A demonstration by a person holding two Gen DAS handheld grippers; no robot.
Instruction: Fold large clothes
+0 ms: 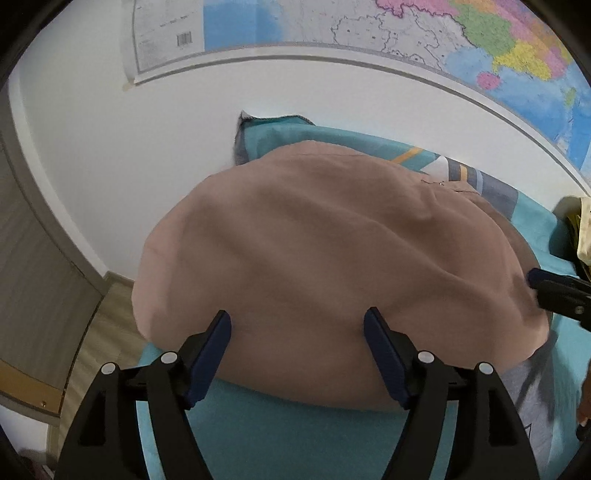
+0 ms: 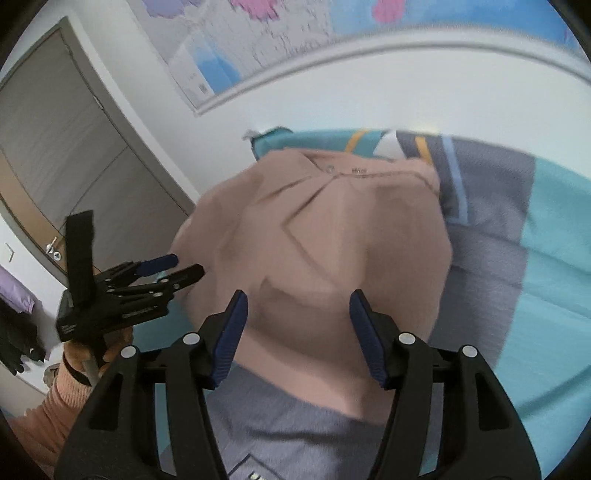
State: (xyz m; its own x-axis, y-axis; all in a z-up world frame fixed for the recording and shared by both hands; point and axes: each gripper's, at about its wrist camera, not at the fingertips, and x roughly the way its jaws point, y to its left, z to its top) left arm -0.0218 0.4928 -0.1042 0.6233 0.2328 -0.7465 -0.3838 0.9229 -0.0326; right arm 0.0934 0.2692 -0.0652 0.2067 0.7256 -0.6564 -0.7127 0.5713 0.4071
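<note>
On the bed (image 1: 258, 435), which is covered with a teal and grey patterned sheet, lies a pinkish-tan shirt (image 1: 332, 266), already folded into a compact, rounded bundle. From the right wrist view the shirt (image 2: 332, 251) shows its collar and a small button at the far end, toward the wall, with creases running down from the neckline. The left tool (image 1: 297, 354) hangs just above the near edge of the shirt with its blue-padded fingers (image 1: 210, 354) spread wide and nothing between them. The right tool (image 2: 295, 332) is likewise spread wide over the near part of the shirt, gripping nothing; its tip also appears at the right edge of the left wrist view (image 1: 554, 291), close beside the shirt's side. In the right wrist view the left tool (image 2: 177, 267) shows off to the left, held by a hand (image 2: 107, 347) in a peach knitted sleeve (image 2: 55, 398), its fingers apart next to the shirt's left edge. Behind the bed a white wall carries a large coloured map (image 1: 369, 29), and a grey door (image 2: 55, 147) stands to the left. The right wrist picture is somewhat blurred.
</note>
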